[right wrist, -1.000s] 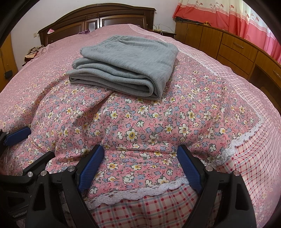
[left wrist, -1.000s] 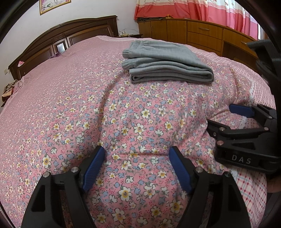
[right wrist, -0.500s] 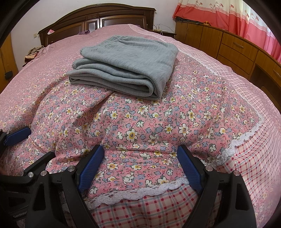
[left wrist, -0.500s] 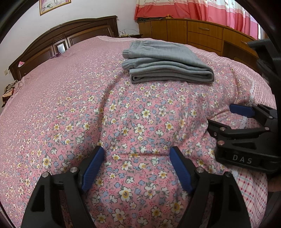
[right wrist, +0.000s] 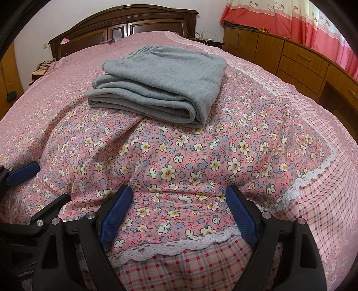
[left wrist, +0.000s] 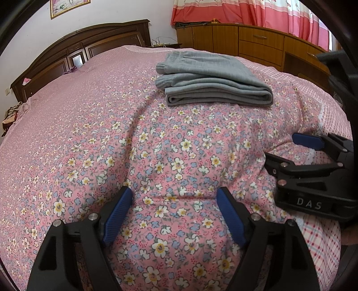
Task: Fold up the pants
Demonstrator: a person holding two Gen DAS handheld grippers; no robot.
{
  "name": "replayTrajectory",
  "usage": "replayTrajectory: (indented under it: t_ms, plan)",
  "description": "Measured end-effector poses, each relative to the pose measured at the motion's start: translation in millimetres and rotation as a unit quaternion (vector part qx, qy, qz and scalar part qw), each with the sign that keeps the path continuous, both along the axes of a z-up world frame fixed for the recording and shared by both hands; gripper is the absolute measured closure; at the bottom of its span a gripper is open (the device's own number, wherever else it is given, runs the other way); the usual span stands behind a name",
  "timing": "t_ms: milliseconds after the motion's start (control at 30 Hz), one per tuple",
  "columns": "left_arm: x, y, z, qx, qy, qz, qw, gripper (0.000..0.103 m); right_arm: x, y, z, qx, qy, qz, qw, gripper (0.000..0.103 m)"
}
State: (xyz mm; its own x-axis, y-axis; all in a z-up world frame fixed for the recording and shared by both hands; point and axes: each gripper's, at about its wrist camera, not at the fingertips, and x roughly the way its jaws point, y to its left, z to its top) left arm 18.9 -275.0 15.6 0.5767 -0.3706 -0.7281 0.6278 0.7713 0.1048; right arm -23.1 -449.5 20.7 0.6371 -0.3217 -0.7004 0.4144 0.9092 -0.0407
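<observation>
The grey pants (left wrist: 210, 80) (right wrist: 161, 82) lie folded into a thick rectangle on the pink flowered bedspread (left wrist: 94, 125) (right wrist: 257, 138), elastic waistband toward the headboard. My left gripper (left wrist: 174, 201) is open near the bed's foot, well short of the pants, with only bedspread between its blue pads. My right gripper (right wrist: 180, 199) is open too, low over the lace-trimmed edge of the spread, nothing in it. In the left wrist view the right gripper (left wrist: 313, 156) shows at the right edge; in the right wrist view the left gripper's blue fingertip (right wrist: 22, 172) shows at the left edge.
A dark wooden headboard (left wrist: 78, 53) (right wrist: 125, 24) stands at the far end. Wooden drawers (left wrist: 257, 44) (right wrist: 302, 62) run along the right under red curtains (right wrist: 290, 20). A checked sheet (right wrist: 201, 264) covers the bed's near edge.
</observation>
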Motion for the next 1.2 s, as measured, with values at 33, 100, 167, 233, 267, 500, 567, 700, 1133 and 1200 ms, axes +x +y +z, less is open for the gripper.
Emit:
replayTrajectory:
  t_ms: [33, 100, 167, 233, 267, 500, 567, 700, 1133, 1200]
  plan:
    - [0, 0, 0, 0.0, 0.0, 0.0, 1.0, 0.021, 0, 0, 0, 0.0, 0.0, 0.0, 1.0, 0.015]
    - [0, 0, 0, 0.0, 0.0, 0.0, 1.0, 0.021, 0, 0, 0, 0.0, 0.0, 0.0, 1.0, 0.015]
    - [-1, -1, 0, 0.0, 0.0, 0.0, 1.0, 0.021, 0, 0, 0, 0.0, 0.0, 0.0, 1.0, 0.015]
    - [-1, -1, 0, 0.0, 0.0, 0.001, 1.0, 0.021, 0, 0, 0, 0.0, 0.0, 0.0, 1.0, 0.015]
    - [-1, -1, 0, 0.0, 0.0, 0.001, 1.0, 0.021, 0, 0, 0, 0.0, 0.0, 0.0, 1.0, 0.015]
    - [3, 1, -1, -0.002, 0.002, -0.003, 1.0, 0.021, 0, -1, 0, 0.0, 0.0, 0.0, 1.0, 0.015]
    - [4, 0, -2, -0.001, 0.002, -0.004, 1.0, 0.021, 0, -1, 0, 0.0, 0.0, 0.0, 1.0, 0.015]
    - [7, 1, -3, -0.002, 0.004, -0.006, 1.0, 0.02, 0, -1, 0, 0.0, 0.0, 0.0, 1.0, 0.015]
    - [11, 2, -2, -0.004, 0.007, -0.008, 0.9999, 0.02, 0, -1, -1, 0.0, -0.001, 0.0, 1.0, 0.014]
    - [11, 1, -2, -0.005, 0.007, -0.009, 0.9999, 0.02, 0, 0, 0, -0.001, 0.0, -0.001, 1.0, 0.014]
